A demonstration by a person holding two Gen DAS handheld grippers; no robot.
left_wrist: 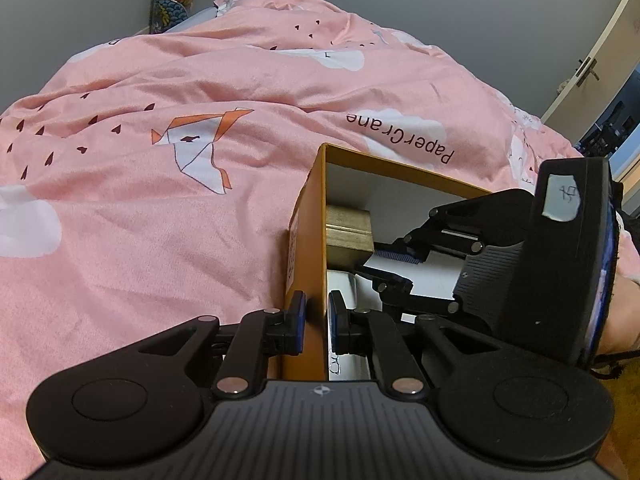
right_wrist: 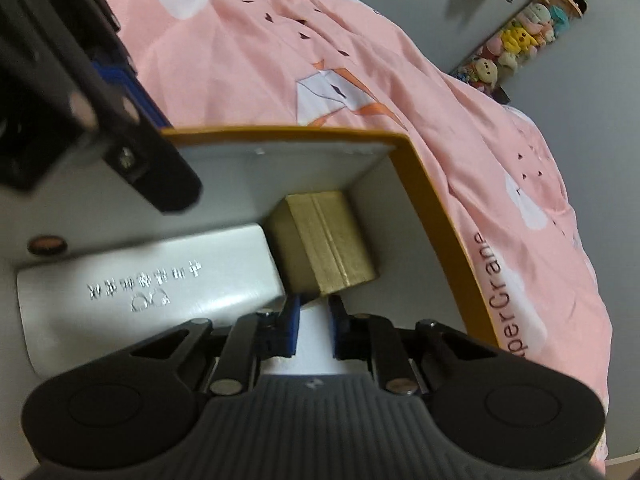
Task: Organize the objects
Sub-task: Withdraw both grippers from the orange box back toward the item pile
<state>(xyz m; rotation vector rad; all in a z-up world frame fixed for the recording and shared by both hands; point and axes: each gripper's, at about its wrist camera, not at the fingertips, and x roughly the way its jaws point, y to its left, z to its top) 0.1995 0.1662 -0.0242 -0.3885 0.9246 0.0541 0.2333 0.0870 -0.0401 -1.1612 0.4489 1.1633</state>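
Two boxes already sit inside your orange box [right_wrist: 436, 216], which rests on the pink quilt [left_wrist: 160, 208]. That quilt is soft and yields, so I'd expect the orange box to tip or slide if you push on it.

You are steadying it well: your left gripper [left_wrist: 317, 320] is clamped on its near side wall, one pad outside and one inside. The wall looks like thin, stiff cardboard, light and easy to bend, so I'd keep the grip low on the wall and not squeeze harder.

Next in size is the silver box [right_wrist: 160, 276], lying flat on the floor of the orange box against the left-hand side, as your right camera shows it. Its skin is glossy and likely slippery; take it across its narrow width if you must shift it.

Smaller is the gold box [right_wrist: 324, 240], tucked in the far corner, one edge touching the end of the silver box. It looks rigid and light, with a seam where the lid meets the base; grip across the base, not the lid, or the lid may lift off.

Your right gripper [right_wrist: 314, 332] hangs inside the orange box just short of the gold box, jaws drawn in narrow with only the white floor showing between them, holding nothing.
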